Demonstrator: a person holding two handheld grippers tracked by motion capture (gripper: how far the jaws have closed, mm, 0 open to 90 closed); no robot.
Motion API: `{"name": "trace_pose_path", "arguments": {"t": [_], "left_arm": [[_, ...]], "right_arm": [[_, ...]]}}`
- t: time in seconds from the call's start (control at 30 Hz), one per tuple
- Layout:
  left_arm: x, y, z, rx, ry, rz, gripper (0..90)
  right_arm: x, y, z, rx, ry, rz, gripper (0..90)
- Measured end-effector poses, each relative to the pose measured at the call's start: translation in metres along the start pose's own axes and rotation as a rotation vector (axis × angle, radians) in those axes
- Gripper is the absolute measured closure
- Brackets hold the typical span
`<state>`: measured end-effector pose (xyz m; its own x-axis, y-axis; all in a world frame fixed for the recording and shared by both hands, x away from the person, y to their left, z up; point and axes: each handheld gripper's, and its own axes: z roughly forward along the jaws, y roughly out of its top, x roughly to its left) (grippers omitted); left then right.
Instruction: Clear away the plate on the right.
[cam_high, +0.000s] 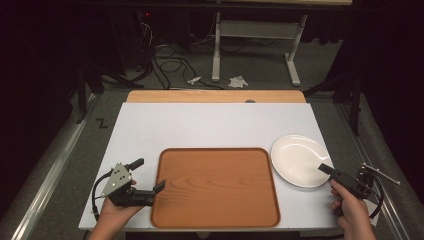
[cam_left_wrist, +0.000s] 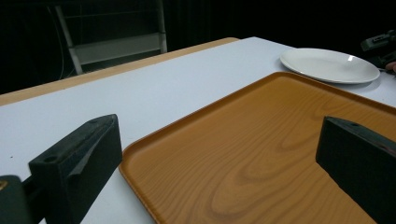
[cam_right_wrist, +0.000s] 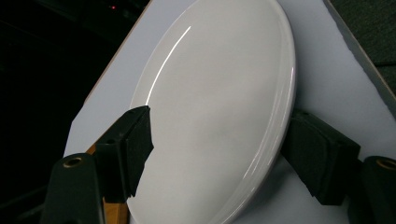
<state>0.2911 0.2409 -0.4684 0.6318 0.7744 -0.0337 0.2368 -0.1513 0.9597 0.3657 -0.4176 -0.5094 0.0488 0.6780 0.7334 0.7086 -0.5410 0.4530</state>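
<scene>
Plate (cam_high: 298, 160) glossy white ceramic; tray (cam_high: 216, 186) smooth wood-grain; table (cam_high: 200, 127) matt white.

Dark surroundings, evenly lit table (cam_high: 200, 125), glare streaks on white plate (cam_right_wrist: 219, 93), close views soft

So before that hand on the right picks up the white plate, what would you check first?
1. Right gripper at the round white ceramic plate: ok, its jaws straddle the near rim.
2. Jaws pressing on the plate: not ok, gaps show on both sides in the right gripper view.
3. Plate lying flat on the white table top: ok.
4. Brown wooden rectangular tray bare for the plate: ok.
5. Left gripper at the tray's left edge, jaws wide: ok.
6. Left jaws touching the tray: cannot tell.
</scene>
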Motion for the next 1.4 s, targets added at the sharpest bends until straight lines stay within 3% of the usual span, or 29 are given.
{"name": "trace_pose_path", "arguments": {"t": [0.27, 0.43, 0.5, 0.63, 0.67, 0.77, 0.87, 0.93, 1.03, 1.13, 1.2, 1.23, 1.3, 1.4], "left_arm": [[0.0, 0.0, 0.002, 0.012, -0.01, 0.003, 1.7], [-0.001, 0.0, 0.002, 0.012, -0.017, 0.007, 2.1], [-0.001, 0.0, 0.001, 0.012, -0.014, 0.007, 2.3], [0.0, 0.0, 0.0, 0.007, -0.013, 0.006, 2.5], [0.0, 0.0, 0.0, 0.008, -0.014, 0.006, 2.6], [-0.001, 0.0, 0.001, 0.012, -0.016, 0.008, 2.6], [-0.001, 0.0, 0.002, 0.016, -0.018, 0.012, 2.8], [-0.002, 0.0, 0.003, 0.018, -0.019, 0.013, 2.9], [-0.002, 0.0, 0.003, 0.019, -0.02, 0.014, 3.0], [-0.002, 0.0, 0.003, 0.017, -0.02, 0.014, 3.1], [-0.001, 0.0, 0.003, 0.018, -0.018, 0.013, 3.2], [-0.001, 0.0, 0.003, 0.018, -0.018, 0.013, 3.2], [-0.001, 0.0, 0.002, 0.018, -0.019, 0.014, 3.2], [-0.001, 0.0, 0.003, 0.018, -0.02, 0.015, 3.2]], "right_arm": [[0.0, -0.001, 0.002, -0.016, -0.014, 0.008, 31.3], [0.006, -0.004, 0.003, -0.021, -0.067, -0.022, 36.2], [0.007, -0.004, 0.002, 0.009, -0.079, -0.03, 43.1], [0.002, -0.004, 0.001, 0.048, -0.038, 0.0, 50.4], [0.001, -0.003, 0.001, 0.057, -0.027, 0.027, 51.1], [-0.003, 0.0, 0.001, 0.071, -0.019, 0.035, 57.0], [-0.004, 0.001, 0.002, 0.079, -0.03, 0.032, 63.5], [-0.005, 0.002, 0.002, 0.087, -0.062, 0.026, 73.4], [-0.008, 0.003, 0.003, 0.096, -0.064, 0.052, 81.1], [-0.012, 0.004, 0.001, 0.063, -0.007, 0.107, 83.9], [-0.01, 0.006, -0.002, 0.03, -0.001, 0.107, 87.0], [-0.009, 0.006, -0.004, 0.011, 0.025, 0.125, 88.5], [-0.007, 0.007, -0.008, -0.027, 0.052, 0.108, 89.5], [-0.003, 0.008, -0.013, -0.05, 0.039, 0.081, 89.5]]}}
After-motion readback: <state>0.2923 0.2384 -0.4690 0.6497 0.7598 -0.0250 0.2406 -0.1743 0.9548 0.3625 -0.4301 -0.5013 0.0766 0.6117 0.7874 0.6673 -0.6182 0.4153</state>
